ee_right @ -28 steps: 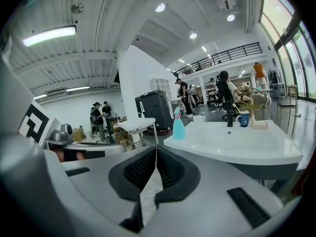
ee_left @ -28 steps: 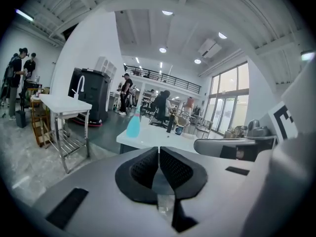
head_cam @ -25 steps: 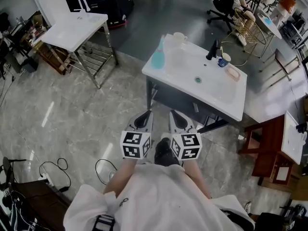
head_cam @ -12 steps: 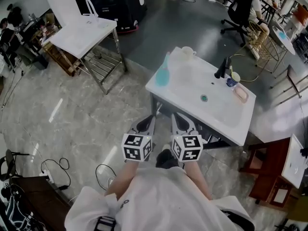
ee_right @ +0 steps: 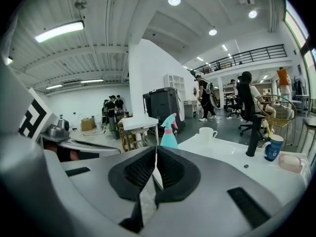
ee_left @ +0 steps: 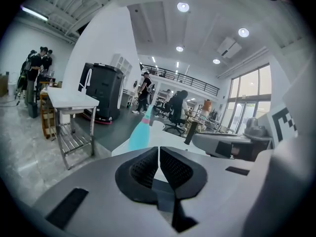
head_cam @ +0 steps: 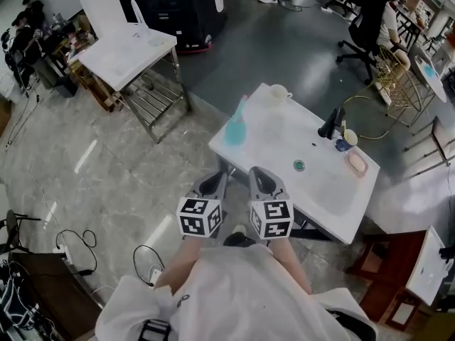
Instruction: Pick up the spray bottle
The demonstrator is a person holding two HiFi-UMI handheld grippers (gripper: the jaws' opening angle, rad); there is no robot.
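Operator: right below the head camera, a person in a loose white smock holds both tools out in front, side by side.
Left gripper: jaws pressed together, only a hairline between the black ribbed pads, nothing in them.
Right gripper: same story, jaws closed tight on nothing, just beside its partner and pointing the same way.
Floor: pale grey polished stone tiles, with black cables looped at the operator's left.
White washstand with a sunken basin: straight ahead of both grippers, on a dark metal frame.
Teal plastic spray bottle with a pink collar: here's the target, standing upright at the washstand's left corner, ahead of the closed jaws and well apart from them; the left gripper view catches it over its pads, and the right gripper view shows it too.
White ceramic mug: on the far corner, beyond the bottle.
Black tap: along the far edge, with a blue cup just beside it and a pink soap dish near that.
Second white table on steel legs: off to the left, farther back.
Tall black cabinet: behind that table.
Background: people at desks and chairs, too small to say more.
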